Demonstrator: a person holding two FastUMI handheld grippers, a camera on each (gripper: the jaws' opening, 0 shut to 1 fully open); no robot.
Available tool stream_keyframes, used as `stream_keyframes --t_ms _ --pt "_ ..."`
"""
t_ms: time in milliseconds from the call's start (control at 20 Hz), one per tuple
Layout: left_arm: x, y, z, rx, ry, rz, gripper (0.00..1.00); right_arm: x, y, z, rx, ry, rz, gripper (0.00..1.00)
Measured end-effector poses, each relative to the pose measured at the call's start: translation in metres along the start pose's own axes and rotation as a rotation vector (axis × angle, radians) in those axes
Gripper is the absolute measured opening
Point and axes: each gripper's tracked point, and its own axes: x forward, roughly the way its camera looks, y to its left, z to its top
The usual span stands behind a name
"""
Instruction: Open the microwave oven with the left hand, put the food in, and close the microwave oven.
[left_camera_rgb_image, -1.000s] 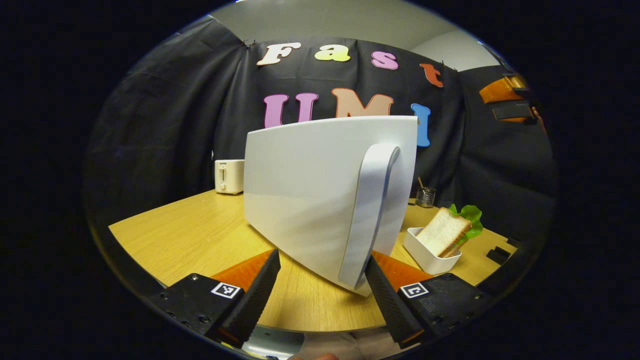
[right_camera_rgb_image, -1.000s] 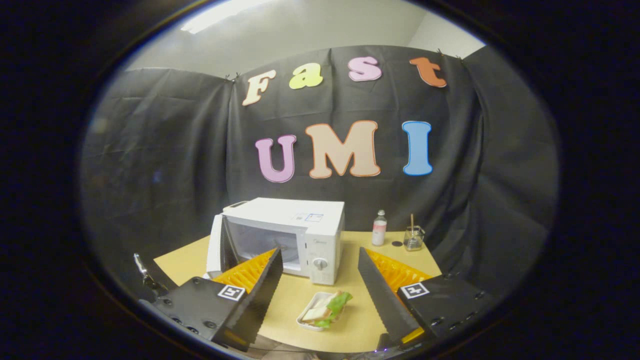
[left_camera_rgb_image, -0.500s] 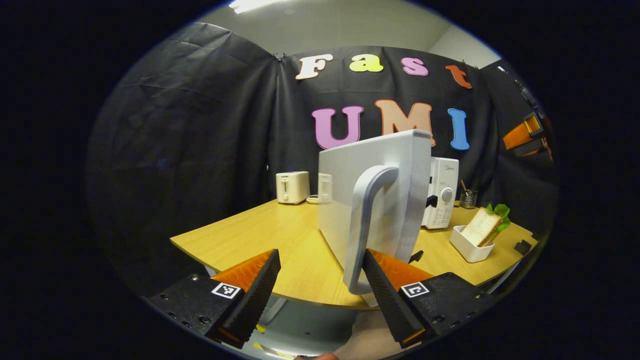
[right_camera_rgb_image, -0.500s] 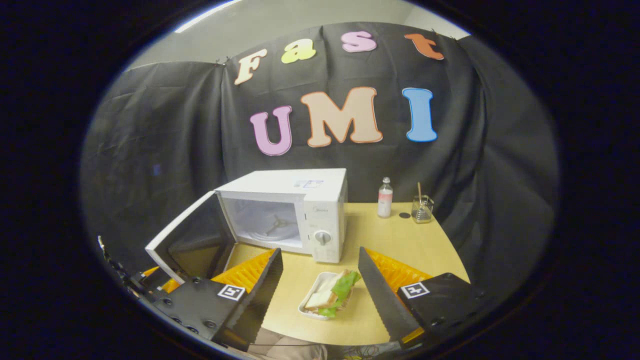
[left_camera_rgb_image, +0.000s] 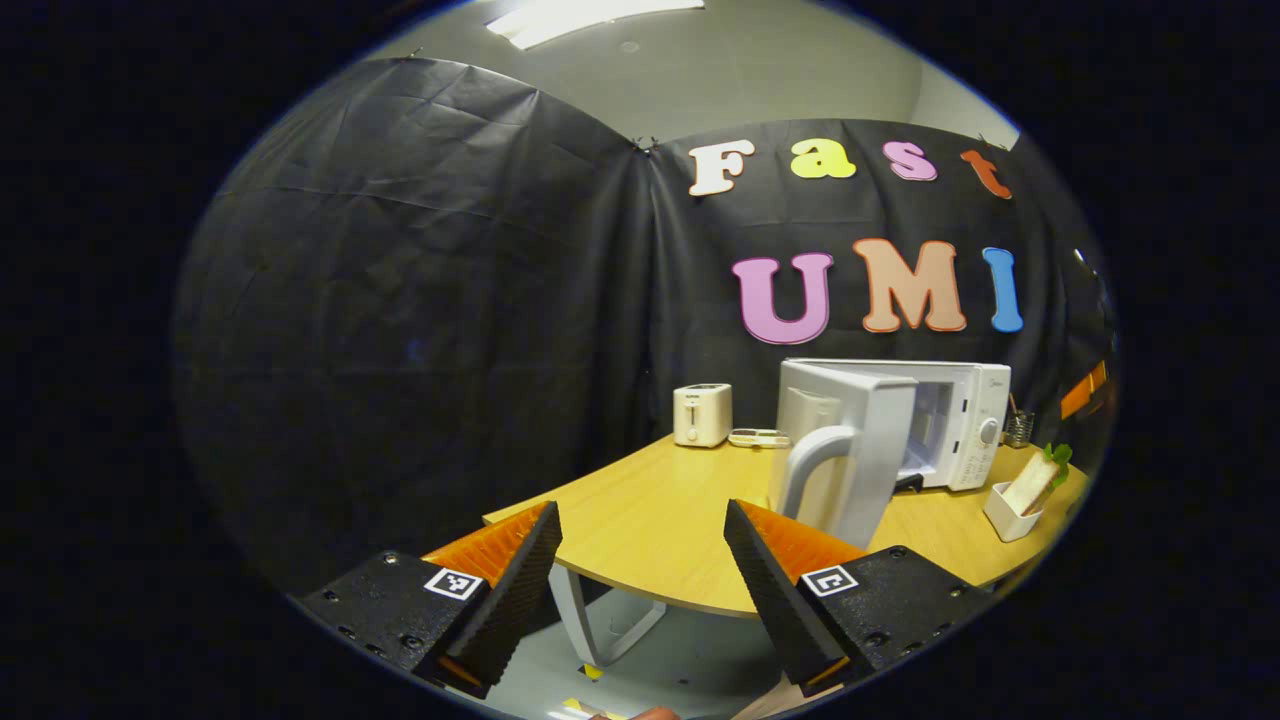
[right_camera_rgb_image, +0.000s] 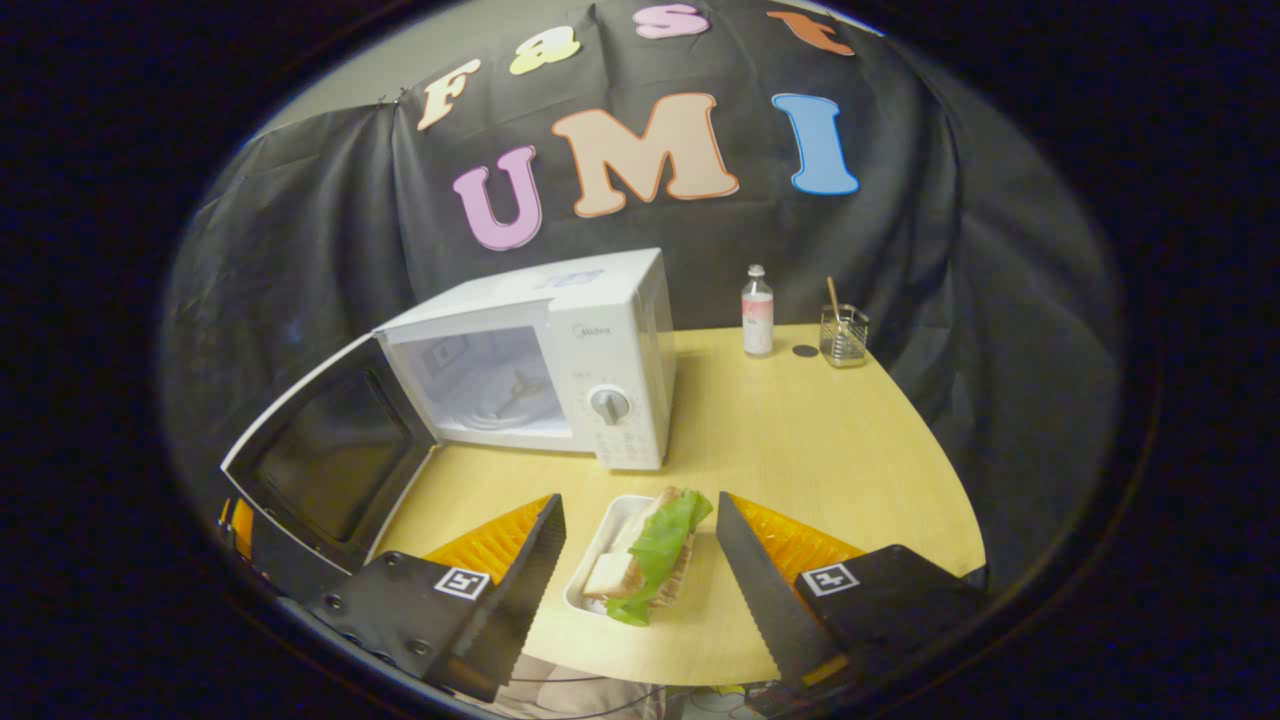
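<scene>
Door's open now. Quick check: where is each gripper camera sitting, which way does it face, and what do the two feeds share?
Left gripper view: off the round wooden table's edge, facing the open white microwave oven and its door handle; own left gripper open.
Right gripper view: above the near edge, looking down at the lettuce sandwich in a white tray; own right gripper open astride it.
Shared: microwave, tray, table.

Left claw and right claw both level, fingers spread wide, nothing between them.
</scene>
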Motion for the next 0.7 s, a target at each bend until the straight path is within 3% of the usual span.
stream_keyframes --t_ms 200,400,600,700 --pt "0.003 0.040 0.026 0.014 -0.023 0.090 0.96 0.016 -0.014 -0.023 0.019 0.076 -0.014 0.93" --pt "0.013 0.044 0.045 0.047 -0.044 0.110 0.96 0.028 -0.024 -0.045 0.033 0.146 -0.022 0.93" --pt "0.027 0.018 0.054 0.036 -0.056 0.056 0.96 0.038 -0.018 -0.056 0.134 0.200 0.040 0.96" --pt "0.037 0.011 0.059 0.015 -0.066 0.035 0.96 0.043 -0.013 -0.064 0.185 0.236 0.077 0.84"
